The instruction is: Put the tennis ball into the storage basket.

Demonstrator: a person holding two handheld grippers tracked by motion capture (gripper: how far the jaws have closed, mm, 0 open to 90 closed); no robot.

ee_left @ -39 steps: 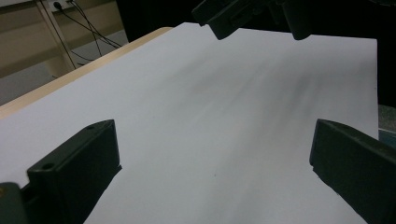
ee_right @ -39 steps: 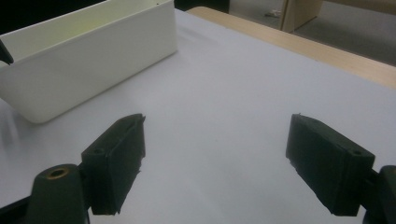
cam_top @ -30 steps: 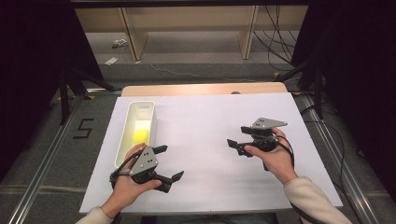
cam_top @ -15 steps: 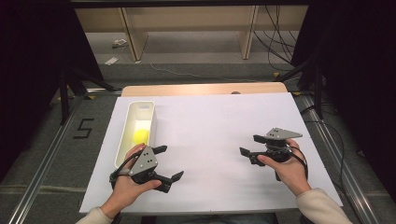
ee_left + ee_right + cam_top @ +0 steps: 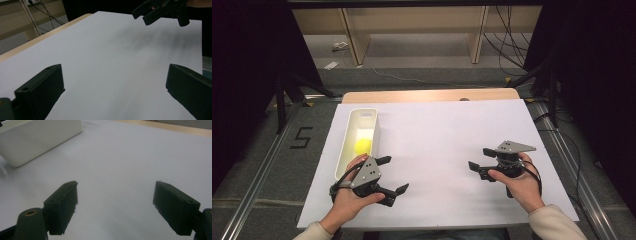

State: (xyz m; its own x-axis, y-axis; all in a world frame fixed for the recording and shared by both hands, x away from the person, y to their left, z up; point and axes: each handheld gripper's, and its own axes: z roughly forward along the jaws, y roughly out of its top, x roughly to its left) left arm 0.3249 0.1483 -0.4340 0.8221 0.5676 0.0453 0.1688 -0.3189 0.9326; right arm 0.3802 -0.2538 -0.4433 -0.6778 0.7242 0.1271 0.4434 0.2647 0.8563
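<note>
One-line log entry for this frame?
left tongs: open, empty | right tongs: open, empty | yellow ball: in white bin

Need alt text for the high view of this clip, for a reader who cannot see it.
A person's two hands each hold an open two-jaw gripper low over a white-covered table: the left gripper sits beside the near end of a long white tray holding a yellow ball, and the right gripper holds nothing.

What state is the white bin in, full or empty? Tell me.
Nearly empty. The high view shows the white bin upright on the table, holding one yellow ball; the rest of its floor is bare.
</note>
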